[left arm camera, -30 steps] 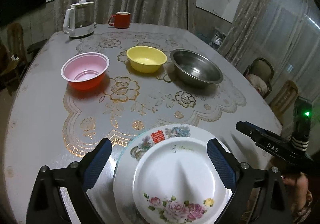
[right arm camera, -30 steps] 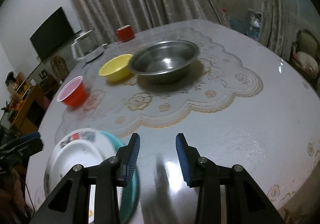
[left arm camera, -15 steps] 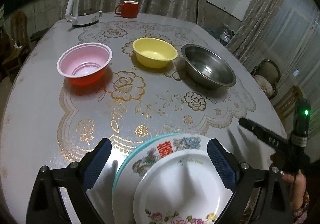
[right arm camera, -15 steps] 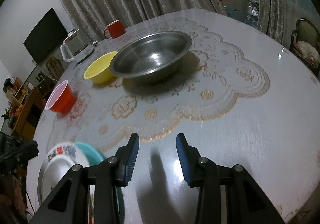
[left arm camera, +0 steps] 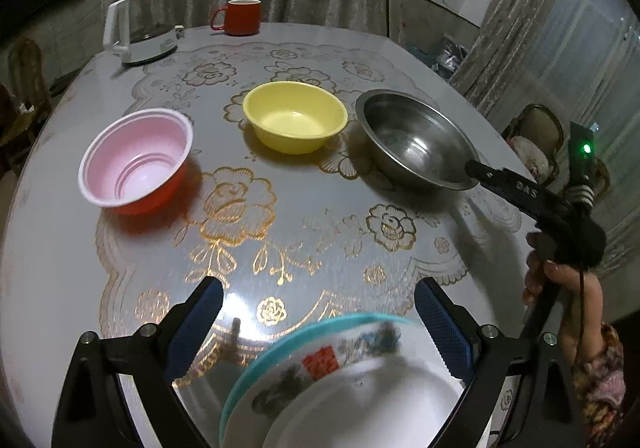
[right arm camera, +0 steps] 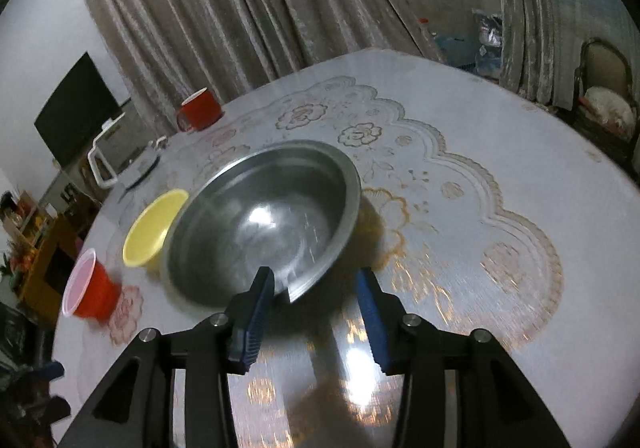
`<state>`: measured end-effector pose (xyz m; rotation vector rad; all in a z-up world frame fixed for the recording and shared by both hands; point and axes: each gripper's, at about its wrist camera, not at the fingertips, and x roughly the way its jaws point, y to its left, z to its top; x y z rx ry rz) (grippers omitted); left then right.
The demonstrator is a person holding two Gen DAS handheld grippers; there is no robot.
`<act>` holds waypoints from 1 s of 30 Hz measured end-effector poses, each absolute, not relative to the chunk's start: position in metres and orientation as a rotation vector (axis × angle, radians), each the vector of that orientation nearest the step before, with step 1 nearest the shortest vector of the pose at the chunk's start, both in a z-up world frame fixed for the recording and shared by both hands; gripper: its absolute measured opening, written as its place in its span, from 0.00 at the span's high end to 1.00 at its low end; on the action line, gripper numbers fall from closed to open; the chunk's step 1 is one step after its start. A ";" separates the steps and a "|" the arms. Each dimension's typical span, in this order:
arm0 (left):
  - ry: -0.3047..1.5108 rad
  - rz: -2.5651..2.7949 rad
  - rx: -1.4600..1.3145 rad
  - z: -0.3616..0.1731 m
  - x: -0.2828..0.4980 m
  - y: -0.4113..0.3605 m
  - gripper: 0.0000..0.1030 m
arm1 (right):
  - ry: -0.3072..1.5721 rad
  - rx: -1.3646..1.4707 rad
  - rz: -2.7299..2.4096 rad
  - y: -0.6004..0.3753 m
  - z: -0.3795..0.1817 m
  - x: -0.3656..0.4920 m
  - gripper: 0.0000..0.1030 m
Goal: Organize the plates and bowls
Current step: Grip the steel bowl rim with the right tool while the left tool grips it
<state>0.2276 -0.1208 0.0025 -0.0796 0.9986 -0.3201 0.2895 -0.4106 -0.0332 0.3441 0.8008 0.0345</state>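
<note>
A stack of plates is seen at the near table edge, between the blue pads of the left gripper, whose jaws stand wide apart; no pad is seen pressing on the plates. The top plate is plain white; the floral plate under it bears a red square mark with characters, too blurred to be read; a teal rim shows beneath. Three bowls are set in a row on the gold-patterned table: a red bowl with pink interior, a yellow bowl, and a steel bowl.

The right gripper is recorded with jaws opening; the near rim of the steel bowl lies between the pads, not pressed. On its side, in the left wrist view, white lettering resembling "DAS" is noted, and a green light glows on its body. A white kettle and a red mug stand at the far edge.
</note>
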 end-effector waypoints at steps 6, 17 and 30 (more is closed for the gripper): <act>0.999 -0.352 -0.053 0.006 0.246 -0.135 0.06 | 0.846 0.387 0.060 -0.413 -0.050 0.316 0.58; 0.999 -0.401 -0.003 0.007 0.291 -0.173 0.06 | 0.780 0.374 0.110 -0.412 -0.054 0.307 0.65; 1.043 -0.431 -0.041 -0.008 0.344 -0.206 0.23 | 0.769 0.289 0.094 -0.404 -0.055 0.302 0.65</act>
